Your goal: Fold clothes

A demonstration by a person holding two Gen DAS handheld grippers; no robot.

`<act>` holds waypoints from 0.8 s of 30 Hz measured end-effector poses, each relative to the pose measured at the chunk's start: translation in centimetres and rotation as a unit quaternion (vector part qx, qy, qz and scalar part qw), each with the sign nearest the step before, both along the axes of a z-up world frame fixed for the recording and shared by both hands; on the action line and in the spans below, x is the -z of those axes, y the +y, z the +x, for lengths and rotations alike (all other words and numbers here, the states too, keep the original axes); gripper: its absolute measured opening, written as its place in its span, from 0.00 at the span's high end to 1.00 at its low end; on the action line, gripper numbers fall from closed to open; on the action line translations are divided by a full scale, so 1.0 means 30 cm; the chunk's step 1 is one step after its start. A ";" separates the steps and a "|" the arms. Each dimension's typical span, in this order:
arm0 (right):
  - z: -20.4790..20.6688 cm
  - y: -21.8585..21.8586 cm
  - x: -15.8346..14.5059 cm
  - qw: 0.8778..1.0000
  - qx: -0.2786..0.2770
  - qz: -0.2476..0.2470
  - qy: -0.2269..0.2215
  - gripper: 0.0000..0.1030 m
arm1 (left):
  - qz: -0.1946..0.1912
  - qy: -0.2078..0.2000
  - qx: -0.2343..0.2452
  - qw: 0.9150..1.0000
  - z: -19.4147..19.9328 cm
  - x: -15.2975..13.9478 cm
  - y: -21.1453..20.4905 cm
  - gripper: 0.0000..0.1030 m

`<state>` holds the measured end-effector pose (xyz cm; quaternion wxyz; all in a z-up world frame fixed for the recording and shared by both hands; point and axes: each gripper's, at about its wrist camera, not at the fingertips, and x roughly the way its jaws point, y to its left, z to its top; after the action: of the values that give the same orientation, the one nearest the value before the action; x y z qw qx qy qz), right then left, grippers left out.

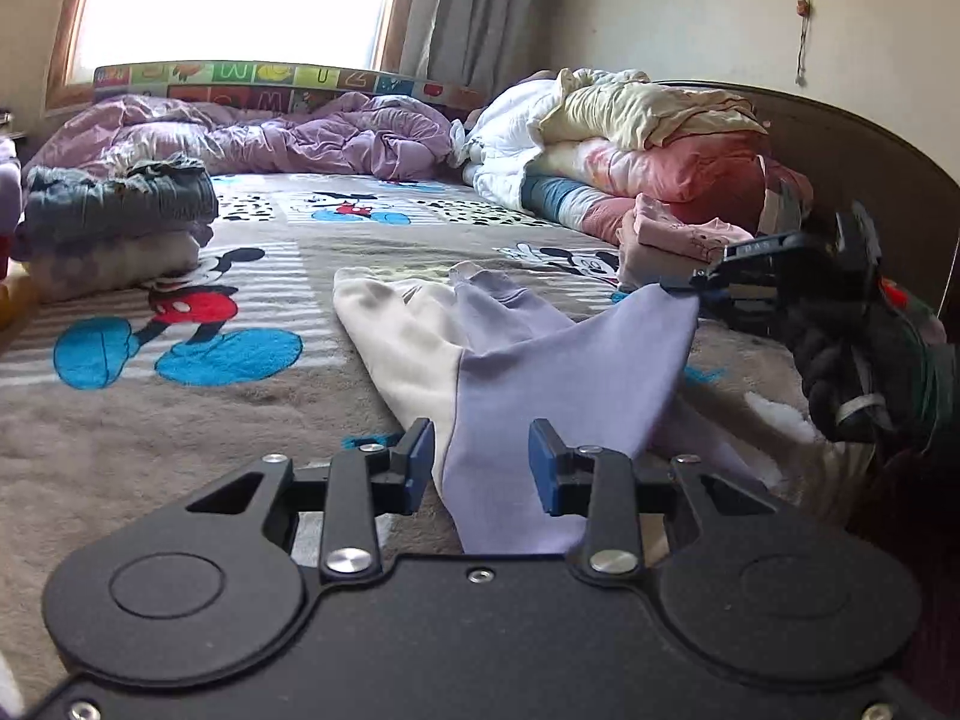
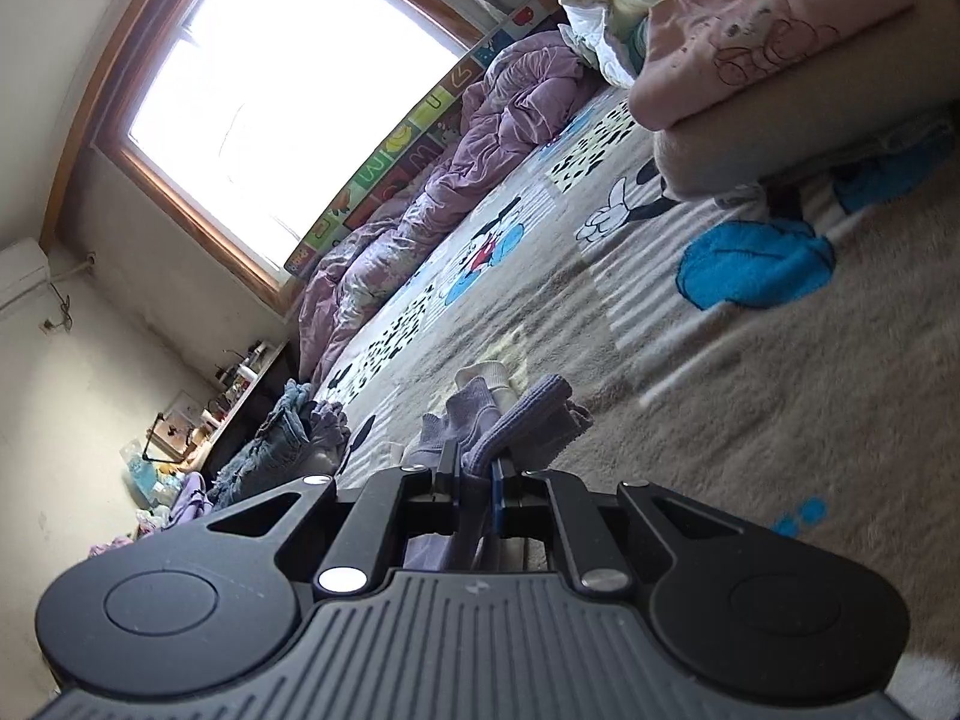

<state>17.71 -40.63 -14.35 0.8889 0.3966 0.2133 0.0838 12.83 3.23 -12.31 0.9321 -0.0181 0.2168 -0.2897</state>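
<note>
Lavender and cream, the small pair of pants (image 1: 510, 354) lay on the plush cartoon-mouse blanket (image 1: 180, 420) in front of me, its cuffed legs pointing away toward the far side of the bed. My left gripper (image 1: 483, 462) sat low over the near end of the garment with its blue pads (image 1: 420, 462) parted to a narrow gap; the lavender cloth ran between them, but neither pad pressed on it. My right gripper (image 2: 477, 471) was pinched tight on a bunched lavender edge of the pants, and in the left wrist view I saw that corner lifted off the blanket and pulled taut toward the right, the gloved hand (image 1: 852, 378) behind it. A folded stack of clothes (image 1: 114, 222), denim on top, stood well apart at the left. A pink folded garment (image 1: 678, 240) lay near the right gripper, and behind it a heap of quilts (image 1: 630, 144) rested against the dark headboard (image 1: 870, 162). A rumpled purple duvet (image 1: 270, 138) ran under the bright window (image 1: 234, 0).
</note>
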 end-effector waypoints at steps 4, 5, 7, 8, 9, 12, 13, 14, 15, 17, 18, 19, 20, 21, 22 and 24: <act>0.024 0.039 -0.020 0.998 -0.036 -0.051 0.019 0.89 | 0.010 -0.009 -0.012 1.000 0.017 0.007 -0.017 0.68; 0.025 0.041 -0.019 0.998 -0.042 -0.047 0.020 0.89 | 0.016 -0.013 -0.010 1.000 0.024 0.008 -0.028 0.68; 0.019 0.049 -0.022 0.997 -0.047 -0.053 0.019 0.89 | 0.023 -0.015 0.003 1.000 0.041 0.017 -0.054 0.68; 0.017 0.051 -0.023 0.997 -0.048 -0.057 0.020 0.89 | 0.034 -0.007 0.010 0.999 0.053 0.026 -0.070 0.68; 0.016 0.049 -0.021 0.997 -0.048 -0.056 0.022 0.89 | 0.050 0.007 0.016 0.999 0.070 0.038 -0.088 0.68; 0.011 0.046 -0.020 0.997 -0.048 -0.057 0.023 0.89 | 0.082 0.031 0.005 0.996 0.109 0.058 -0.098 0.69; 0.008 0.047 -0.021 0.997 -0.049 -0.058 0.022 0.89 | 0.064 0.025 0.004 0.998 0.118 0.038 -0.080 0.69; 0.006 0.045 -0.021 0.997 -0.050 -0.056 0.021 0.89 | 0.046 0.015 0.000 0.999 0.132 0.014 -0.062 0.69; 0.003 0.043 -0.021 0.997 -0.051 -0.054 0.019 0.89 | 0.032 0.004 -0.005 0.999 0.150 -0.008 -0.050 0.69; 0.002 0.044 -0.018 0.997 -0.054 -0.052 0.019 0.89 | 0.011 -0.012 -0.015 1.000 0.190 -0.042 -0.034 0.69; 0.003 0.046 -0.016 0.997 -0.056 -0.053 0.020 0.89 | 0.011 -0.012 -0.019 1.000 0.216 -0.045 -0.037 0.69; 0.004 0.050 -0.016 0.997 -0.058 -0.055 0.021 0.89 | 0.011 -0.012 -0.022 1.000 0.241 -0.043 -0.042 0.69; 0.005 0.054 -0.016 0.996 -0.060 -0.056 0.022 0.89 | 0.016 -0.006 -0.019 1.000 0.264 -0.034 -0.055 0.70; 0.006 0.058 -0.018 0.996 -0.062 -0.056 0.021 0.89 | 0.025 0.005 -0.010 1.000 0.285 -0.022 -0.076 0.70; 0.006 0.062 -0.021 0.996 -0.064 -0.055 0.019 0.89 | 0.034 0.017 -0.002 0.999 0.306 -0.010 -0.096 0.70; 0.007 0.067 -0.029 0.996 -0.067 -0.057 0.015 0.89 | 0.064 0.039 0.015 0.997 0.345 0.024 -0.140 0.70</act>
<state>17.93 -38.62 -13.49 0.8990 0.3313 0.2575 0.1251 23.17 -0.96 -13.04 0.9176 0.0338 0.2717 -0.2883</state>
